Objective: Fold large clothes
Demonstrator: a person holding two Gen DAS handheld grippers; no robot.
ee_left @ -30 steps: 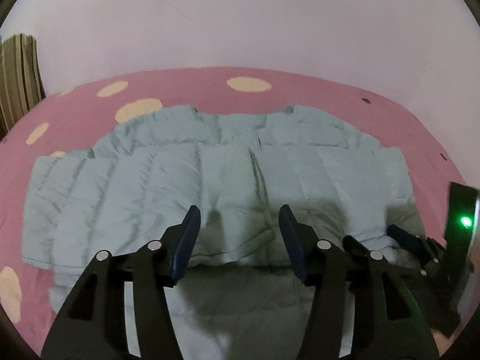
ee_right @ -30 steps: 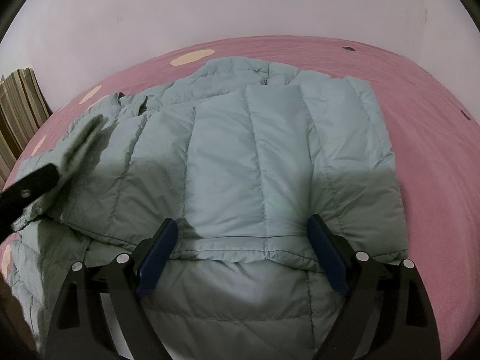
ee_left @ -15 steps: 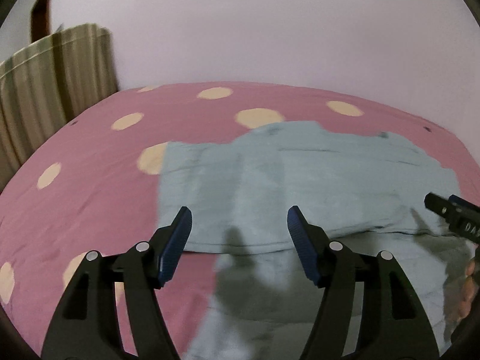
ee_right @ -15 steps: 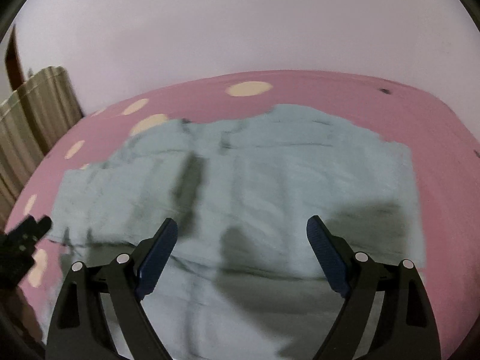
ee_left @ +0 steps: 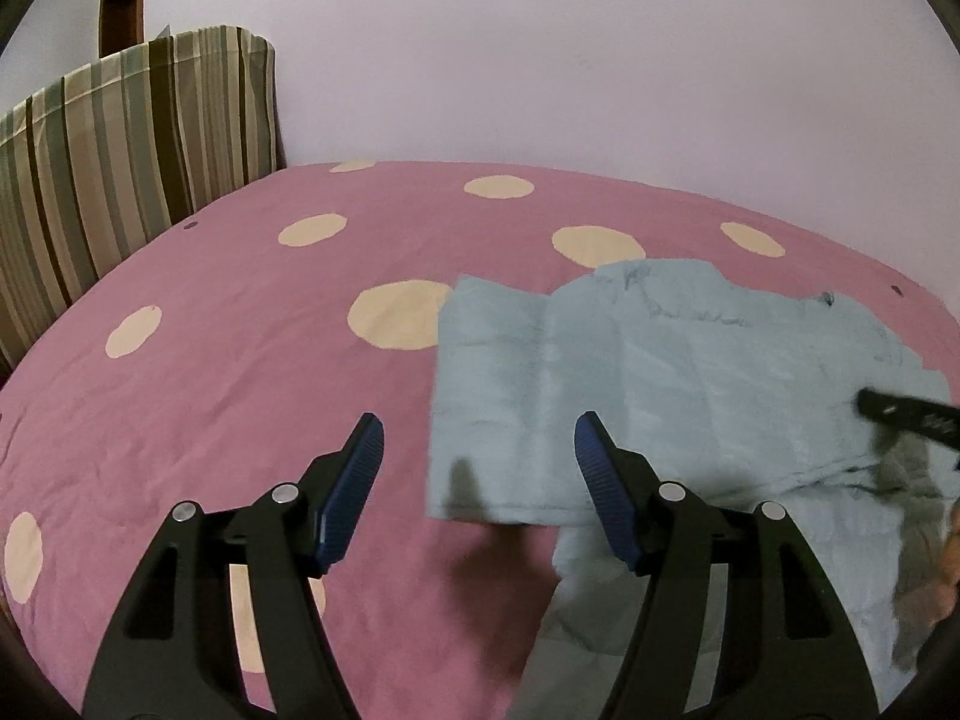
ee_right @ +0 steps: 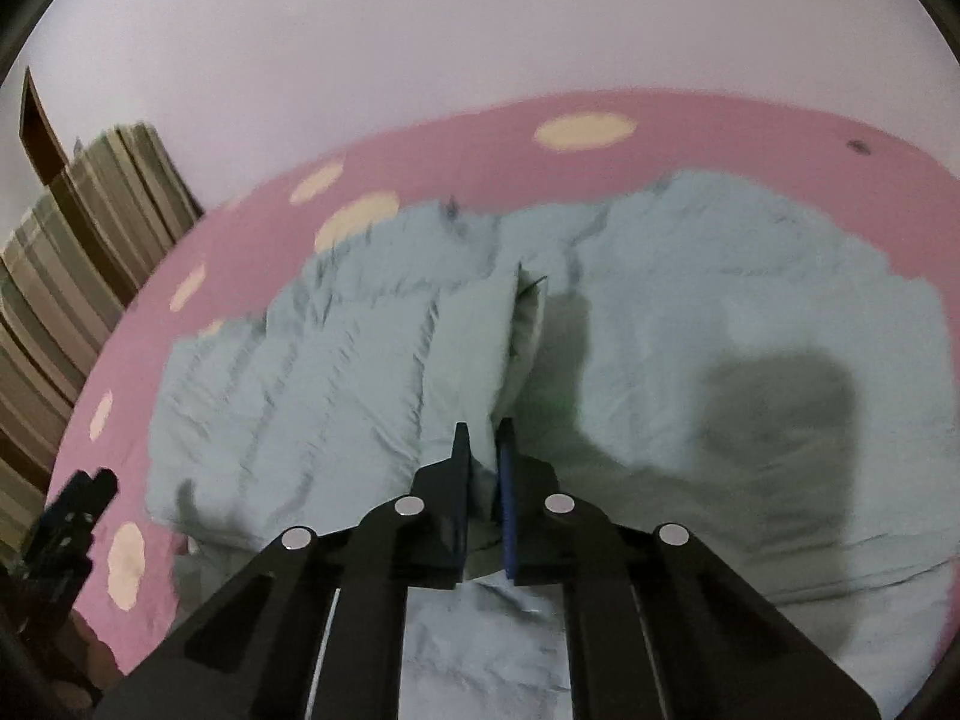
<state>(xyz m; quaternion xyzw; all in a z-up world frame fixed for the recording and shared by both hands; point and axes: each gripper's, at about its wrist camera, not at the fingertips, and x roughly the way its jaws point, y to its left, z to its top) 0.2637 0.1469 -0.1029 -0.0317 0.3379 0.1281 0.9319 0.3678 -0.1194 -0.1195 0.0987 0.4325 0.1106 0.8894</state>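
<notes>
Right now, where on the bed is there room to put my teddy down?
The pink spotted bedcover is bare between the striped cushion and the blue puffy jacket's left edge, under the open left gripper. A bare strip also runs behind the jacket by the wall. The jacket side is crowded; the right gripper pinches it there.

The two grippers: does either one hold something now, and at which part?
The right gripper pinches a raised fold of the light blue puffer jacket, near its middle. The left gripper is open and holds nothing.
</notes>
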